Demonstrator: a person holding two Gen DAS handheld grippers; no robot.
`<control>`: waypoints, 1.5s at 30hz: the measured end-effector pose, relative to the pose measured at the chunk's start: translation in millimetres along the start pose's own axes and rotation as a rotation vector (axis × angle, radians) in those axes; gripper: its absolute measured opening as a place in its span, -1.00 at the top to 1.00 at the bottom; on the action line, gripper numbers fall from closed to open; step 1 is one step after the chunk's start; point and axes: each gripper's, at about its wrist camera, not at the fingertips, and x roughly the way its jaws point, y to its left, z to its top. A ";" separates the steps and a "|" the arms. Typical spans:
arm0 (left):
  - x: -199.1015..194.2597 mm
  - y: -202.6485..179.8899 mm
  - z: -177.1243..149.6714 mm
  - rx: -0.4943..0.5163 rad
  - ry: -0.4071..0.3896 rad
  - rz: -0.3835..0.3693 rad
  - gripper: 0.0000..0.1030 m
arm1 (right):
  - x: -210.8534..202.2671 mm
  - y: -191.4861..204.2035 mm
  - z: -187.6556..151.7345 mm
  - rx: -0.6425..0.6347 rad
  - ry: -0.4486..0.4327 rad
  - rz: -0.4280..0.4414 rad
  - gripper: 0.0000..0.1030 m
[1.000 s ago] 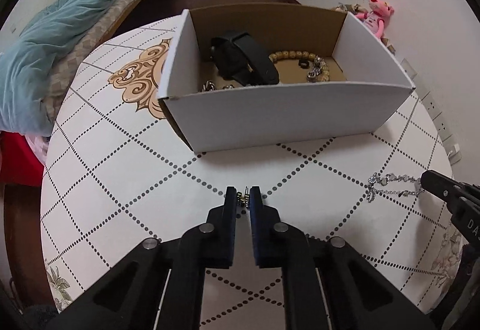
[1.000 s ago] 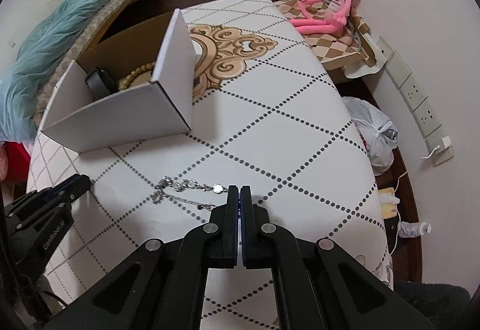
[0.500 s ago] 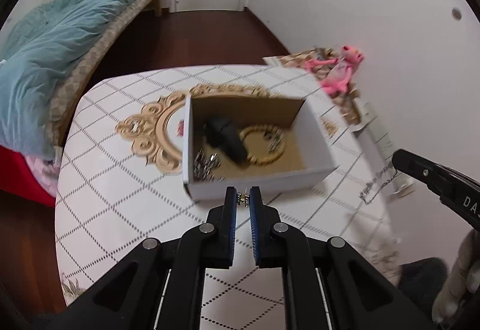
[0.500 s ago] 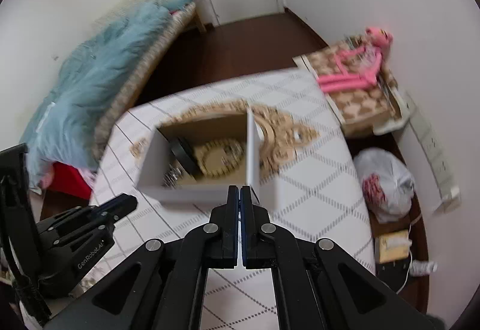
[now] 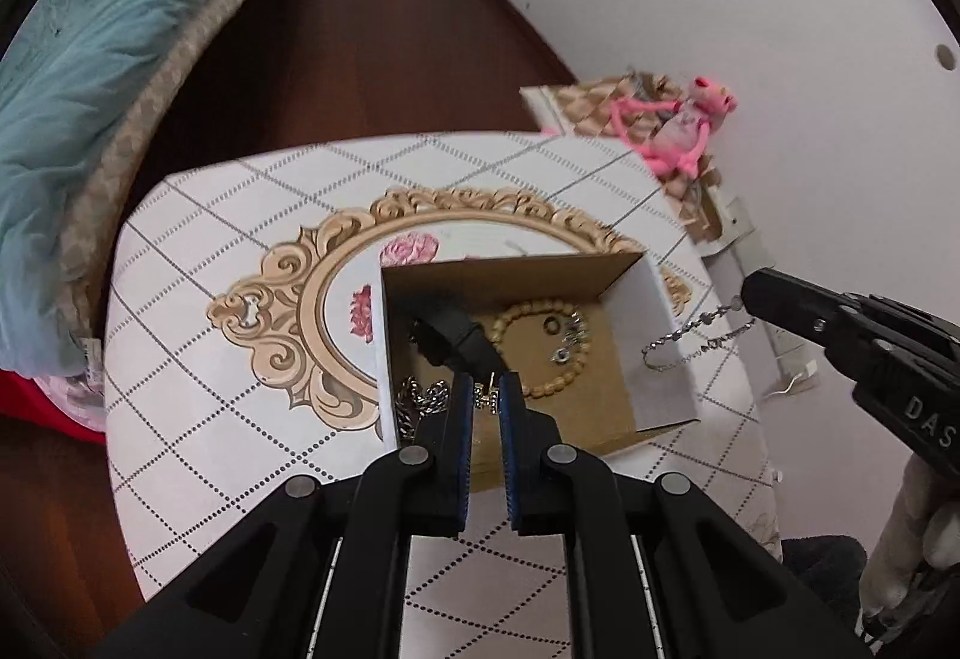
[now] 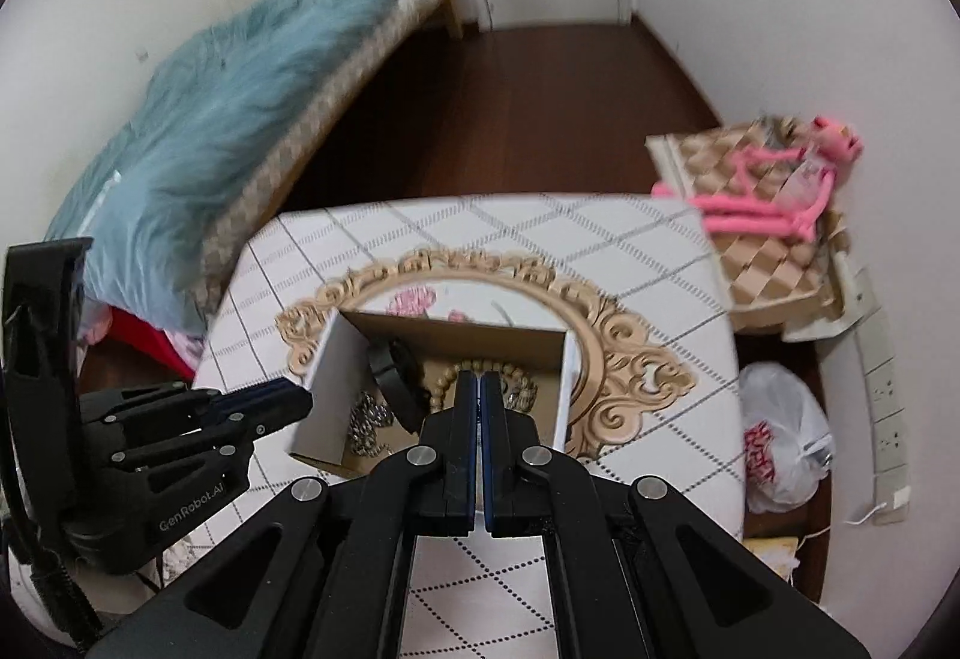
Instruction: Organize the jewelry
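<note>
Two grippers: both loaded, both held above the bench (image 5: 252,431), at or near the box (image 5: 654,353).
Left gripper (image 5: 485,389): fingers nearly closed, pinching a small gold earring-like piece (image 5: 485,394) at the tips; narrow gap remains.
Left position: tips over the near half of the box, inside its outline. Nearer of the two to a drop.
Right gripper (image 5: 757,293): fingers pressed together on one end of a silver chain (image 5: 690,338). In its own view the fingers (image 6: 465,407) show no gap and the chain is hidden.
Chain: hangs from the tips toward 8 o'clock in the left view, long axis roughly level, free end by the box's right wall, outside or over the rim; cannot tell which.
Box contents: black watch (image 5: 456,338), bead bracelet (image 5: 540,347), ring (image 5: 550,325), silver chain pile (image 5: 420,401) at near-left corner.
Key relation: box floor lies below the left tips; for the right gripper the opening is at 9 o'clock.
Judgement: left drops straight down; right probably must shift left first.
</note>
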 end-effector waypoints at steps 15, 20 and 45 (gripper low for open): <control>6.7 18.3 21.6 -0.077 0.034 0.165 -0.41 | 64.2 -19.6 19.6 0.004 0.222 -0.078 0.96; -4.6 23.2 17.8 -0.078 0.001 0.235 -0.47 | 55.1 -21.8 14.6 0.017 0.197 -0.118 0.02; -60.9 -10.1 -35.4 -0.096 -0.110 0.332 -0.99 | -14.4 -7.8 -58.8 0.070 0.069 -0.288 -1.00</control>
